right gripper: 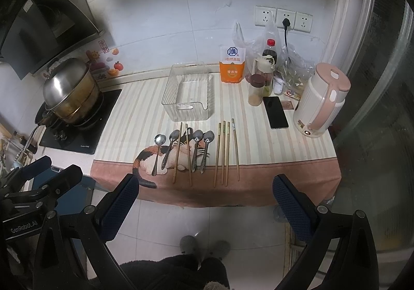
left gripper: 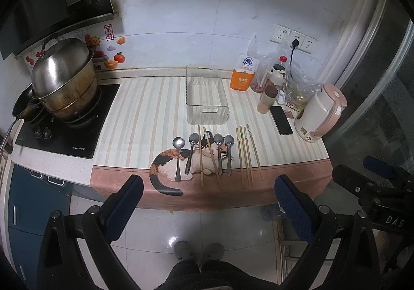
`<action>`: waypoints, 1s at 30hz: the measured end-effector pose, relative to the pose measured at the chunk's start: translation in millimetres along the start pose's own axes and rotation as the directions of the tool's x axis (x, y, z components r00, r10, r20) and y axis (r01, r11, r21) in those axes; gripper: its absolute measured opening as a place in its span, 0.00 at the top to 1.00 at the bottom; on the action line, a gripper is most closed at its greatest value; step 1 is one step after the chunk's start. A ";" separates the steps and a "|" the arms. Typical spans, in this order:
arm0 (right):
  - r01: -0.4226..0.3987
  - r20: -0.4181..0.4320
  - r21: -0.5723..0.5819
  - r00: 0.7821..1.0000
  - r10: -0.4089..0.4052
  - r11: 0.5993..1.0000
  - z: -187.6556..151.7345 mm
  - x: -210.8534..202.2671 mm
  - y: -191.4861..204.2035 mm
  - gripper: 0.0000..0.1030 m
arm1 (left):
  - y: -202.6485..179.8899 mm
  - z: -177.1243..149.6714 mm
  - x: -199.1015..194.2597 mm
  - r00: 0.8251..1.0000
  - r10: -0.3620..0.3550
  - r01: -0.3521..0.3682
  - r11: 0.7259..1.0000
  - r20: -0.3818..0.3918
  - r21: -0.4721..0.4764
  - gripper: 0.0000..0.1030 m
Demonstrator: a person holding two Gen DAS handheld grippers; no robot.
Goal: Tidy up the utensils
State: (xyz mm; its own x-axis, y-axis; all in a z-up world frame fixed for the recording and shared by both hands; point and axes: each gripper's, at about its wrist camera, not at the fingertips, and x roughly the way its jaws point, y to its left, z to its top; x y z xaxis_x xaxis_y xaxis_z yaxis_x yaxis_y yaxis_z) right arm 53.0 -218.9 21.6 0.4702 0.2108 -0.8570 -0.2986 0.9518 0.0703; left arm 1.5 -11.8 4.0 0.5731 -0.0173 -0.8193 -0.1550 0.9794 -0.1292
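Observation:
Several metal spoons [left gripper: 192, 152] [right gripper: 198, 150] and several wooden chopsticks [left gripper: 247, 155] [right gripper: 225, 152] lie side by side on a striped cat-print mat [left gripper: 145, 114] [right gripper: 137, 119] on the counter. A clear ribbed plastic bin [left gripper: 207, 95] [right gripper: 189, 94] stands empty just behind them. My left gripper [left gripper: 209, 199] is open and empty, held back from the counter's front edge above the floor. My right gripper [right gripper: 207, 199] is open and empty, also held back from the edge. Each gripper shows in the other's view, the right one [left gripper: 375, 181] and the left one [right gripper: 38, 181].
A steel pot [left gripper: 64, 80] [right gripper: 69, 90] sits on a black hob at the left. A salt bag [left gripper: 243, 72], bottles, plastic bags, a black phone [left gripper: 281, 120] [right gripper: 275, 112] and a pink kettle [left gripper: 320, 114] [right gripper: 323, 108] crowd the right. Tiled floor lies below.

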 end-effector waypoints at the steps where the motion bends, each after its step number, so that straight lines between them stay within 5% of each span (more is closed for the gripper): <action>1: 0.001 0.000 -0.001 1.000 -0.001 1.000 0.1 0.0 0.2 0.00 | -0.1 0.0 0.0 1.000 -0.002 0.002 1.000 0.000 -0.001 0.00; 30: -0.007 -0.001 0.000 1.000 0.007 1.000 -1.6 -2.4 -0.8 0.00 | -0.7 -0.1 -1.1 1.000 -0.027 0.027 1.000 -0.001 -0.002 0.00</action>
State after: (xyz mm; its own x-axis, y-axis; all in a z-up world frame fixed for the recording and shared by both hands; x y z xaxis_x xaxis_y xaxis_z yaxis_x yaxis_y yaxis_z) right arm 50.7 -220.5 22.8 0.4672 0.2174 -0.8570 -0.3021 0.9502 0.0764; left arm 0.9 -12.5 5.0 0.5760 -0.0439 -0.8163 -0.1412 0.9782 -0.1523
